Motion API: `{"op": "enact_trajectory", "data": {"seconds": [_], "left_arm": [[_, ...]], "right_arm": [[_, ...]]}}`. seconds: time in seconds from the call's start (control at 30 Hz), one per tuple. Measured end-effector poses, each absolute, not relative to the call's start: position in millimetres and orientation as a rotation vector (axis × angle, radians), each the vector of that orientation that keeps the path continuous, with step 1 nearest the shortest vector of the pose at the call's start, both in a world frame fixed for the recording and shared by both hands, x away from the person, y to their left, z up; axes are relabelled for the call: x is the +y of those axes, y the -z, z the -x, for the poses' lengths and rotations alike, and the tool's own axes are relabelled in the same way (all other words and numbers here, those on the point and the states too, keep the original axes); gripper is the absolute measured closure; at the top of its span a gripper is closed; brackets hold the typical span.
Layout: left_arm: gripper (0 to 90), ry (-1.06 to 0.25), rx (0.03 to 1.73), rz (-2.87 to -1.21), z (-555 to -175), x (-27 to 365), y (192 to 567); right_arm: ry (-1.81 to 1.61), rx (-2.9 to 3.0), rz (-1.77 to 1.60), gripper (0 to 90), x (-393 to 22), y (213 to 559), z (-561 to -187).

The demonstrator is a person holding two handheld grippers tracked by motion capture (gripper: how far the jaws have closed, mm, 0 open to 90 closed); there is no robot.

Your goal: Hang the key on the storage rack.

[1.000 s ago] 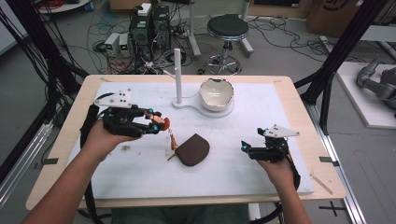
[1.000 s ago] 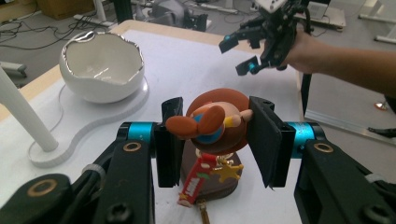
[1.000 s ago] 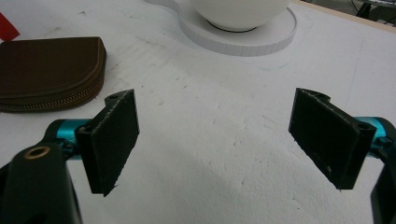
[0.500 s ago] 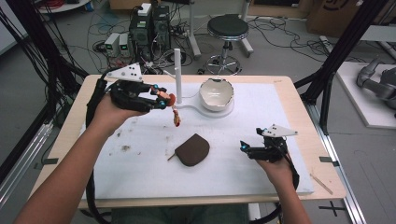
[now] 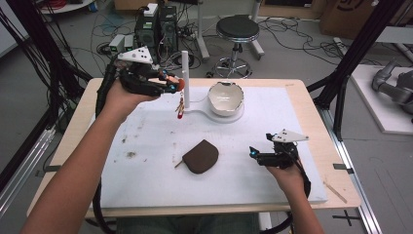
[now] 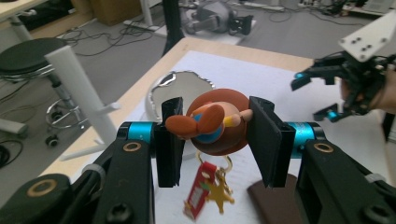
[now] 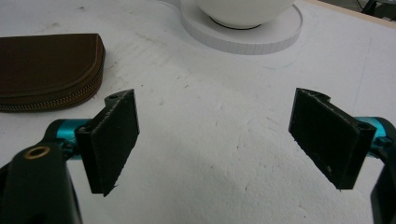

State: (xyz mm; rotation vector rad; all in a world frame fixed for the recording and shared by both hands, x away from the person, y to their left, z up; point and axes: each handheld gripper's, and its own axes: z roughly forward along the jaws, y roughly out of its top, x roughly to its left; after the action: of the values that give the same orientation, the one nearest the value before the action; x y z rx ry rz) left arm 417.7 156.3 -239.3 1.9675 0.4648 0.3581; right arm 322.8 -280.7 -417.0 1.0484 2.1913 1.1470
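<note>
Left tongs (image 5: 176, 87) clamped on figurine keychain (image 6: 215, 121), charms hanging (beside white peg stand (image 5: 185, 73), far tabletop edge); right tongs (image 7: 219, 140) released.

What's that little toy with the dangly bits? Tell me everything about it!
The keychain is a round, brown and orange cartoon figure with a blue patch, plastic-looking. A gold ring below it carries a red tag and a gold star, both dangling free. The left gripper clamps the figure between its black fingers, lifted above the table, beside a white post.
</note>
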Motion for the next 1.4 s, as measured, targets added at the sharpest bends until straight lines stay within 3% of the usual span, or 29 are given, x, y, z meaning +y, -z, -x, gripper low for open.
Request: {"op": "enact_trajectory", "data": {"seconds": [0.63, 1.4], "left_arm": [[56.9, -0.421, 0.574, -1.882, -451.8, 164.0, 221.5], [56.9, -0.472, 0.632, -1.903, -476.1, 142.5, 225.4]], "right_arm": [[-1.161, 2.179, -1.068, 16.1, -285.2, 416.8, -324.0], [-1.172, 2.175, -1.071, 16.1, -287.3, 416.7, -324.3]]}}
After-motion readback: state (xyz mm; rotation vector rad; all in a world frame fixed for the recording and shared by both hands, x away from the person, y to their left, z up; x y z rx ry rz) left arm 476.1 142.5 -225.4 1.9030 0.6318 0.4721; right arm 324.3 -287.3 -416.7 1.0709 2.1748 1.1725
